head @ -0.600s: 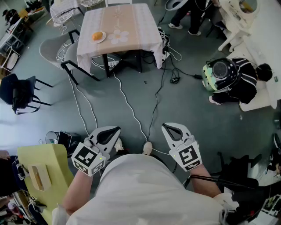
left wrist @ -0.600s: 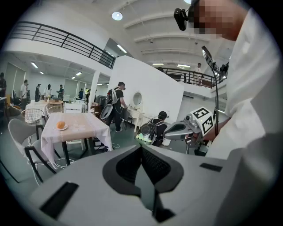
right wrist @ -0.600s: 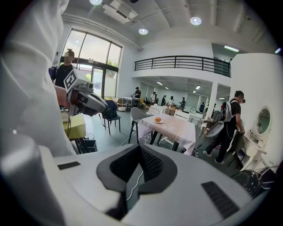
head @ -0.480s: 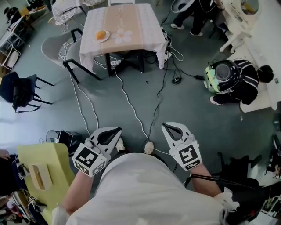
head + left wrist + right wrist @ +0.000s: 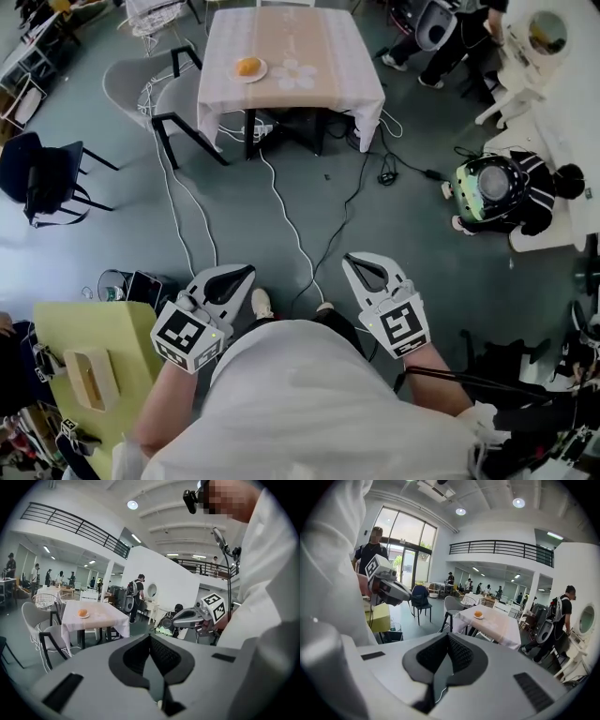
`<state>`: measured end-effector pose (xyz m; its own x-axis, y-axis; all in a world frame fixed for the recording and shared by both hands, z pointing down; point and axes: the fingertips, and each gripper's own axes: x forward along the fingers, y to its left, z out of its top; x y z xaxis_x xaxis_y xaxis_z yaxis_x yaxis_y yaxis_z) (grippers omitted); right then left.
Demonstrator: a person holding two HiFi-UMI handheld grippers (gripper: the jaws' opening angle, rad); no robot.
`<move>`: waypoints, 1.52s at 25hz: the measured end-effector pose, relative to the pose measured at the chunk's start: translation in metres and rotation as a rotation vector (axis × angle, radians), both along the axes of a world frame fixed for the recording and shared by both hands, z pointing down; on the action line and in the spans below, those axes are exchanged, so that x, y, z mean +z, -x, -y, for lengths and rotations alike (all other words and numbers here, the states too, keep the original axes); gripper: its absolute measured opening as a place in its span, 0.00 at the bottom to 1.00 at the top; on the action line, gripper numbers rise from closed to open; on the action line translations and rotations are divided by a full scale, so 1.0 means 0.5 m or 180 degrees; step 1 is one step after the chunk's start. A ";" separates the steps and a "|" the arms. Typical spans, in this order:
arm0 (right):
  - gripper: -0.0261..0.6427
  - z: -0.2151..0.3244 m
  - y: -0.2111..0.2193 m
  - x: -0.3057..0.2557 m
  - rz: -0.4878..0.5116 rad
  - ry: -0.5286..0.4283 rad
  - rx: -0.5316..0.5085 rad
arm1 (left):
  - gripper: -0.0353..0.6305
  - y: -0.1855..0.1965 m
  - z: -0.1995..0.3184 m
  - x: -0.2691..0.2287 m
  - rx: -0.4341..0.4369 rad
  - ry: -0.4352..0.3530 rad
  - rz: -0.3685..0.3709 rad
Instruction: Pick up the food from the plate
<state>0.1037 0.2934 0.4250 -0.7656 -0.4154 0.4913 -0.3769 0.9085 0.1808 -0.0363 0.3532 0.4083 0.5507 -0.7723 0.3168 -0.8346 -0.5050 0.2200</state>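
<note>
An orange bun [image 5: 247, 66] lies on a small white plate [image 5: 259, 72] near the left edge of a table with a pale cloth [image 5: 323, 66], far ahead across the floor. The bun [image 5: 82, 613] is small and distant in the left gripper view, and the bun [image 5: 478, 614] is just as far off in the right gripper view. My left gripper [image 5: 240, 274] and right gripper [image 5: 357, 263] hang close to my body, well short of the table. Both are shut with nothing between the jaws.
Cables [image 5: 281, 220] run over the grey floor between me and the table. Grey chairs [image 5: 141, 89] stand left of the table, a dark chair [image 5: 47, 183] further left. A yellow box [image 5: 84, 370] is by my left side. A person with a helmet [image 5: 497, 187] crouches at the right.
The table with the plate has shifted right and slightly nearer in the head view as I step forward. Both grippers keep their place by my body and stay shut.
</note>
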 end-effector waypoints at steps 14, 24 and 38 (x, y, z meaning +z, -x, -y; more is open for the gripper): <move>0.27 0.124 0.117 0.017 0.0127 0.0135 0.0139 | 0.07 0.105 0.132 0.039 0.0090 0.0010 0.0032; 0.27 0.503 0.182 0.002 0.0270 0.0086 -0.0228 | 0.21 0.152 0.521 0.046 -0.0167 0.0181 0.0299; 0.39 0.815 0.218 0.033 0.0256 0.0205 -0.0040 | 0.39 0.379 0.963 0.165 -0.0353 0.0469 0.1074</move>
